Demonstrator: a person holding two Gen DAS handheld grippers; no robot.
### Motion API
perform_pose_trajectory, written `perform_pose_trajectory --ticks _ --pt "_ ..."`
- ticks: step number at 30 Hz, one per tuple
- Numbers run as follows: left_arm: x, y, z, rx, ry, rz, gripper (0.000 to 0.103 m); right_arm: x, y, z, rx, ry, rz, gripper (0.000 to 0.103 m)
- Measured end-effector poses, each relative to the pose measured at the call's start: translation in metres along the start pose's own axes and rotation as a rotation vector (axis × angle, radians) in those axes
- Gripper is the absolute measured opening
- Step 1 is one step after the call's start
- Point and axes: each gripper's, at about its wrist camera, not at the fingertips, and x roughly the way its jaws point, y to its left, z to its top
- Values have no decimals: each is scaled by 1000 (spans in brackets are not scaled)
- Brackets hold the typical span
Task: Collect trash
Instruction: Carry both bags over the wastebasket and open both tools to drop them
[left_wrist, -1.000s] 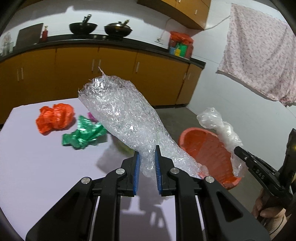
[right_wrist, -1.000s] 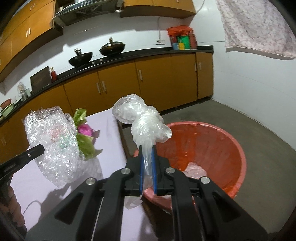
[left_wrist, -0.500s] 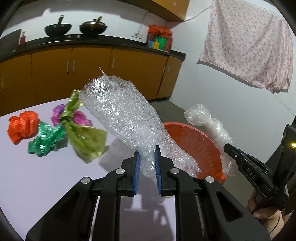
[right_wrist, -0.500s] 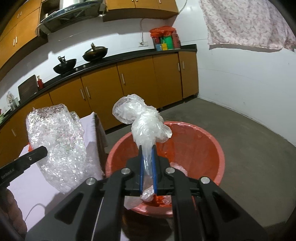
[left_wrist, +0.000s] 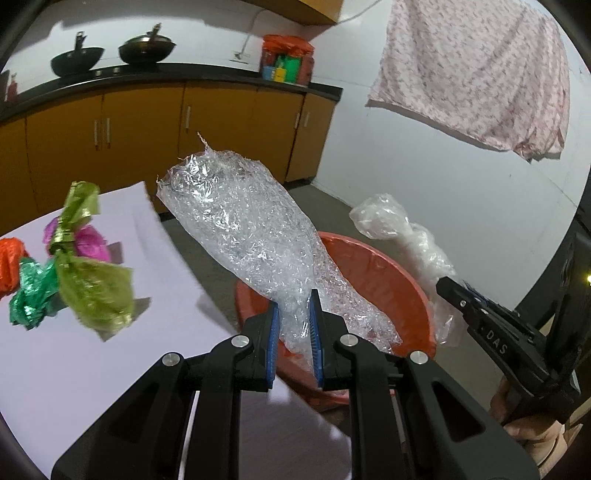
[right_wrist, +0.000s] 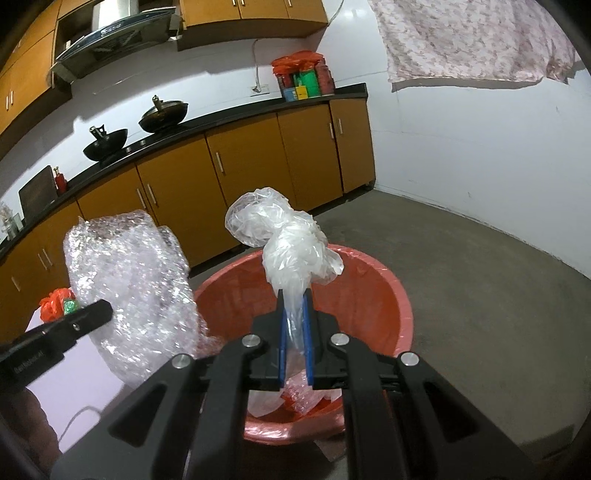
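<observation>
My left gripper is shut on a long piece of bubble wrap and holds it over the near rim of the red basin. My right gripper is shut on a crumpled clear plastic bag and holds it above the basin, which stands on the floor beside the table. Clear scraps lie in the basin. The bubble wrap and left gripper show at the left of the right wrist view. The right gripper and bag show at the right of the left wrist view.
On the white table lie a green-yellow wrapper, a pink wrapper, a dark green foil wrapper and an orange wrapper. Orange cabinets line the back wall. Grey floor lies right of the basin.
Both grippers have swung right from the table toward the basin, carrying the bubble wrap and the plastic bag. Both pieces now hang over the basin.
</observation>
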Motion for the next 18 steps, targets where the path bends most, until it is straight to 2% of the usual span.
perform_pose_trajectory --ticks 10,13,15,17,18 --pt "28 -15 1 36 45 -22 16 13 -9 5 27 -2 -6 10" --pt "38 -17 2 26 66 -30 16 18 -11 6 49 4 4 15" --pt "40 -14 1 20 77 -34 22 17 -12 4 56 3 6 25" --pt "38 -10 -1 17 75 -24 41 15 -15 2 61 0 1 31" --pt "37 -9 -2 16 73 -19 43 15 -16 1 63 2 0 32"
